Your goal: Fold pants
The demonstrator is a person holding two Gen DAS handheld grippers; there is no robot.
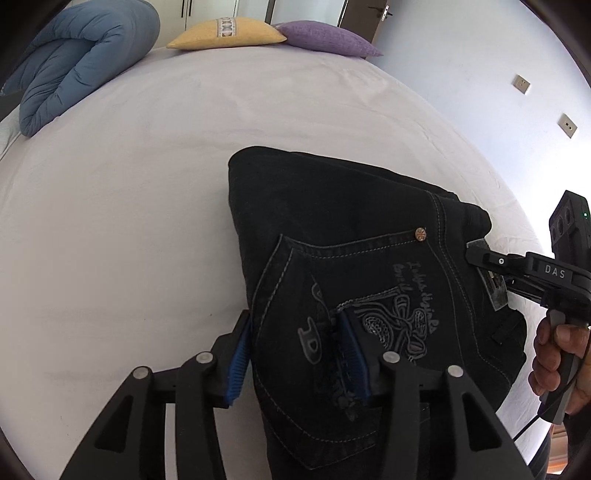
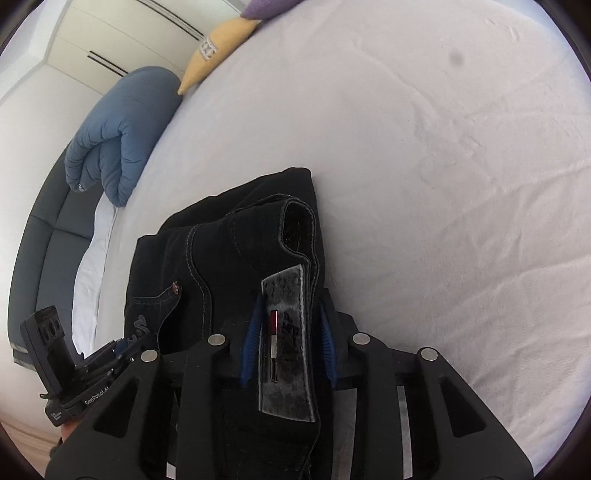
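Black jeans (image 1: 332, 221) lie folded into a compact stack on the white bed sheet (image 1: 129, 221); a back pocket with grey embroidery faces up. My left gripper (image 1: 295, 339) has its blue-padded fingers spread around the pocket edge of the stack, fabric between them. My right gripper (image 2: 290, 325) straddles the waistband with its grey leather patch (image 2: 288, 332), pads apart on either side. The right gripper also shows in the left wrist view (image 1: 480, 258), at the waistband. The jeans fill the lower middle of the right wrist view (image 2: 221, 251).
A rolled blue duvet (image 1: 74, 62) lies at the bed's far left. A yellow pillow (image 1: 225, 33) and a purple pillow (image 1: 325, 37) sit at the head. A wall with sockets (image 1: 522, 84) is at the right. White wardrobe doors (image 2: 110, 33) stand behind.
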